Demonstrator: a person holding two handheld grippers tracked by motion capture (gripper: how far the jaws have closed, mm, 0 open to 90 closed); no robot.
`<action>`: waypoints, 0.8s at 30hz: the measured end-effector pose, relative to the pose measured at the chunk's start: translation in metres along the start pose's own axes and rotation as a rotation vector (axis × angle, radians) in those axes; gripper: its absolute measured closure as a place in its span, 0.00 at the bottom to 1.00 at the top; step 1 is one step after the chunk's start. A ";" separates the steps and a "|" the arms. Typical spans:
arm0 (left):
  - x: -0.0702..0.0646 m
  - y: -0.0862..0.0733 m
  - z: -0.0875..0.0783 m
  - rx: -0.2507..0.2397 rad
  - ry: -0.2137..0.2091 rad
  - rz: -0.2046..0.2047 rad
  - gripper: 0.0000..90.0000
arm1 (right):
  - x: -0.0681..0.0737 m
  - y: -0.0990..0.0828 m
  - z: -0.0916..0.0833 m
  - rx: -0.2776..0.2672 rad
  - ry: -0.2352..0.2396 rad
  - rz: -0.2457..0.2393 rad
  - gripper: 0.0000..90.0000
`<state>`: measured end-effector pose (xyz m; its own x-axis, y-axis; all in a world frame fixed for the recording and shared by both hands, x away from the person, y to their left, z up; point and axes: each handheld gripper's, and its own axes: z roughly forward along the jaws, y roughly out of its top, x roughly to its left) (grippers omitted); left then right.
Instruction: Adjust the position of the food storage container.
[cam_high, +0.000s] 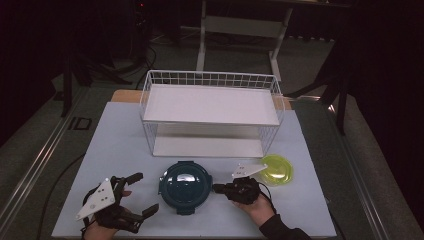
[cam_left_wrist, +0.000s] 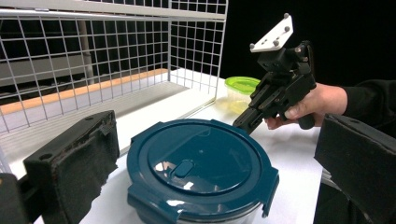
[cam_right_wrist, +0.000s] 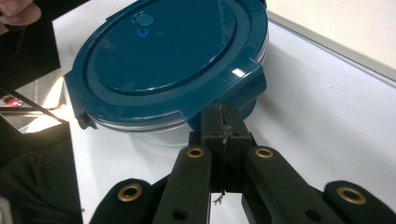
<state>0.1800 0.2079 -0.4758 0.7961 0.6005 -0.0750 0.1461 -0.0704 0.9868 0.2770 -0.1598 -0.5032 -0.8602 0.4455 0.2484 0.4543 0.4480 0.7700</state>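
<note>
Jaws of the right tool (cam_high: 216, 188) are clenched tight against each other with nothing between them, their tips at the right-hand latch tab of the teal lidded container (cam_high: 185, 186); the right gripper view shows the pressed-together pads (cam_right_wrist: 225, 122) right at that tab, though whether they actually touch it cannot be told. The hand (cam_high: 257, 202) gripping this tool comes in from the near edge of the bench (cam_high: 120, 145), and the tool lies roughly level, pointing toward the container's side. The left tool (cam_high: 139, 195) stands released, its two jaws spread wide and apart from the container, just to the left of it; in the left gripper view the foam-faced jaws frame the container, which sits between and beyond them, untouched. The container is round, with a dark teal lid clipped on by tabs over a clear body; its contents cannot be seen. It rests on the white bench near the front edge, midway between the two tools. Just behind the right tool lies a small container with a yellow-green lid (cam_high: 276, 170), closed. Farther back stands a white wire rack (cam_high: 210, 80) with two shelves.
</note>
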 end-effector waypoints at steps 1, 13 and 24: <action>0.000 0.000 0.000 0.000 0.000 0.001 0.00 | 0.001 0.001 0.001 0.001 0.001 -0.001 1.00; 0.001 0.003 -0.002 0.018 -0.020 -0.018 0.00 | 0.012 0.007 -0.017 -0.105 -0.016 -0.036 0.63; -0.003 0.011 0.000 0.051 -0.039 -0.022 0.00 | 0.025 0.014 -0.038 -0.211 -0.015 -0.110 0.15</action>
<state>0.1793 0.2054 -0.4645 0.8143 0.5713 -0.1030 0.1928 -0.0988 0.9763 0.2537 -0.1719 -0.4635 -0.8974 0.4153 0.1488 0.2986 0.3235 0.8979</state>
